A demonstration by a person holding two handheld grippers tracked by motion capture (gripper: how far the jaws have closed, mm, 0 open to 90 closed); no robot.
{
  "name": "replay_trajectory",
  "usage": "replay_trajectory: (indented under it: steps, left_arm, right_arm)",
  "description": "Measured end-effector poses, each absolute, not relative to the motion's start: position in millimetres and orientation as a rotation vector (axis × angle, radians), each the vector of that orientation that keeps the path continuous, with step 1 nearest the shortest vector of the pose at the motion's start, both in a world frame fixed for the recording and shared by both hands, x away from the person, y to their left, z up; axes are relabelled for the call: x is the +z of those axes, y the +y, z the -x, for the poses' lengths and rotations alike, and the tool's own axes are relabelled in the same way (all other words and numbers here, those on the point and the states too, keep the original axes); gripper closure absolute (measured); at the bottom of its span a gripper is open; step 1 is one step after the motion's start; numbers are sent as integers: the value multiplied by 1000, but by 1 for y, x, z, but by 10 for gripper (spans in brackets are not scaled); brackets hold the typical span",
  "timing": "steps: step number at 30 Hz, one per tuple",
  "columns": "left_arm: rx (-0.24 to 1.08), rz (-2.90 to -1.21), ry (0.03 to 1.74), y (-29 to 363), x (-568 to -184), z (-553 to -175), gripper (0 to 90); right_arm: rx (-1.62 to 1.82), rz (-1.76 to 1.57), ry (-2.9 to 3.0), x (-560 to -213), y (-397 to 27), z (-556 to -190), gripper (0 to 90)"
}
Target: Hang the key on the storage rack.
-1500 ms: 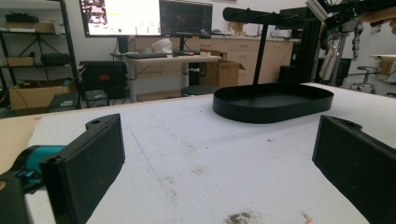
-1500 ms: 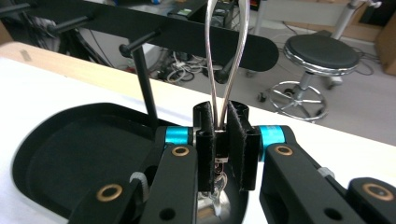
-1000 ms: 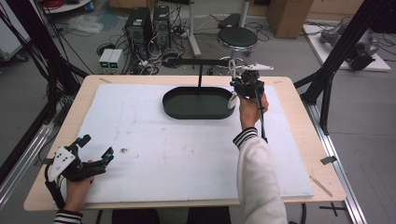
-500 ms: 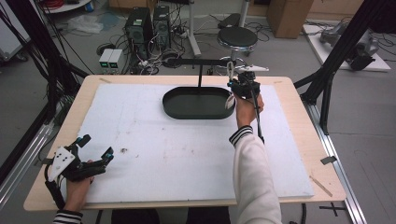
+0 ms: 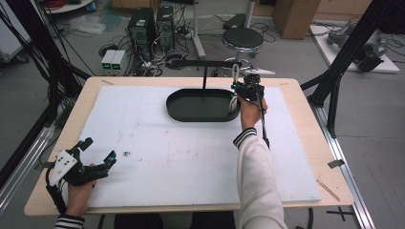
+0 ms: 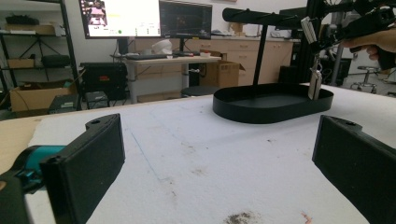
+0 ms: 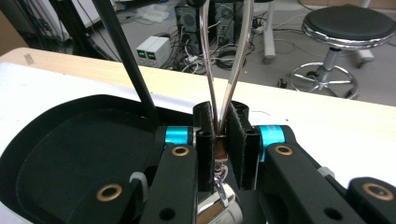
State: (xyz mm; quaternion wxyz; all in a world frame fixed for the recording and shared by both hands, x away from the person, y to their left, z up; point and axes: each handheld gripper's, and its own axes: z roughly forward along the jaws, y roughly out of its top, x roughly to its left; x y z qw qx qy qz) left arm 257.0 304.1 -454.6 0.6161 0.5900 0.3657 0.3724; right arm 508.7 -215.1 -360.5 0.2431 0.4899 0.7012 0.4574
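A black stand has an oval tray (image 5: pixel 177 110) and a horizontal bar (image 5: pixel 200 63) on a post. My right gripper (image 5: pixel 237 85) is at the tray's right end, just below the bar's tip. It is shut on a shiny metal loop (image 7: pixel 225 56), whose two strips rise from between the jaws. A small silver piece (image 7: pixel 217 205) hangs under them. In the left gripper view that piece (image 6: pixel 315 84) dangles over the tray's rim (image 6: pixel 261 114). My left gripper (image 5: pixel 99 149) rests open near the front left corner, and nothing lies between its wide-apart jaws (image 6: pixel 224 163).
A white foam board (image 5: pixel 191 157) covers the wooden table (image 5: pixel 305 102). A round stool (image 5: pixel 242 37) and computer boxes (image 5: pixel 152 24) stand on the floor behind. Black frame posts (image 5: pixel 348 52) rise at both sides.
My right gripper has edged a little to the left, toward the bar's end, with the metal loop still in it. The left gripper has stayed where it was.
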Motion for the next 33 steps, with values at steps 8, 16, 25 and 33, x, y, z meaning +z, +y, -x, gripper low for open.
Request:
replay_trajectory:
  steps: [8,16,25,33]
  left_arm:
    - [859,-1356,838,304,-455,-257,28]
    - [859,-1355,841,304,-455,-257,28]
    - [861,-1356,837,303,-455,-257,28]
    - [861,-1356,839,303,-455,-257,28]
  right_arm:
    - [1302,-1355,1930,-364,-220,-512,808]
    - [1270,-1362,1943,-366,-225,-515,648]
    - [1317,-1404,1936,-361,-234,-508,25]
    - [1527,-1145,1976,-343,-250,-469,3]
